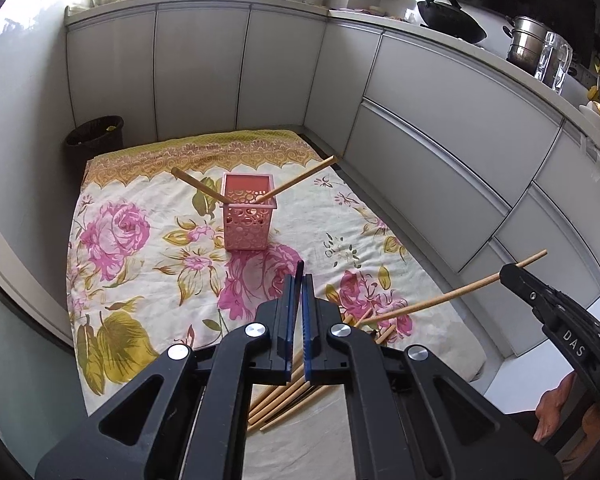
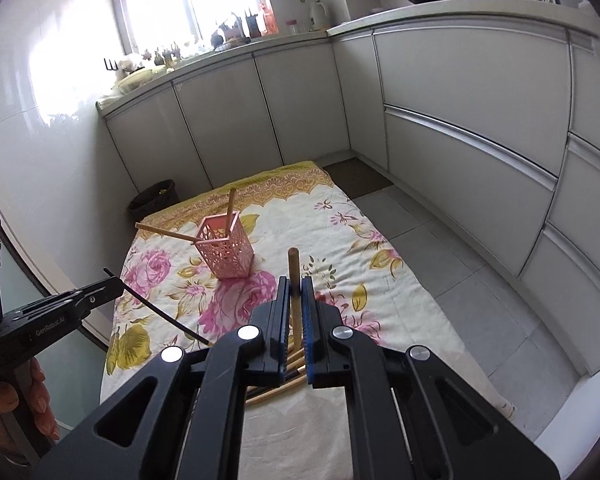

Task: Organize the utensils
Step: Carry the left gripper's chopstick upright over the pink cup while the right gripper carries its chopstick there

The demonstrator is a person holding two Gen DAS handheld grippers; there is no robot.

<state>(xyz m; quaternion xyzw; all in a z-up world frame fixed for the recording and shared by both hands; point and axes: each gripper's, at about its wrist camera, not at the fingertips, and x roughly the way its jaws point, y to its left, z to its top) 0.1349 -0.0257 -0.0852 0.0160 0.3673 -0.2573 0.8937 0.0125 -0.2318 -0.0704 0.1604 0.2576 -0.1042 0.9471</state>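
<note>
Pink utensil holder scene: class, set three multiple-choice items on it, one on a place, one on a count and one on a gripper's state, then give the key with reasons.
1. Where does the pink holder stand?
A. On the kitchen counter
B. Inside the dark bin
C. On the floral cloth

2. How many chopsticks stick out of the holder?
A. Two
B. None
C. Five

3. What state is the right gripper in?
A. Open and empty
B. Shut on a wooden chopstick
C. Shut on a metal spoon

Key:
1 C, since the holder's base rests on the flowered fabric in both views.
2 A, since two wooden sticks lean out of it to opposite sides.
3 B, since the right wrist view shows the blue pads pressed against a light wooden stick.
</note>
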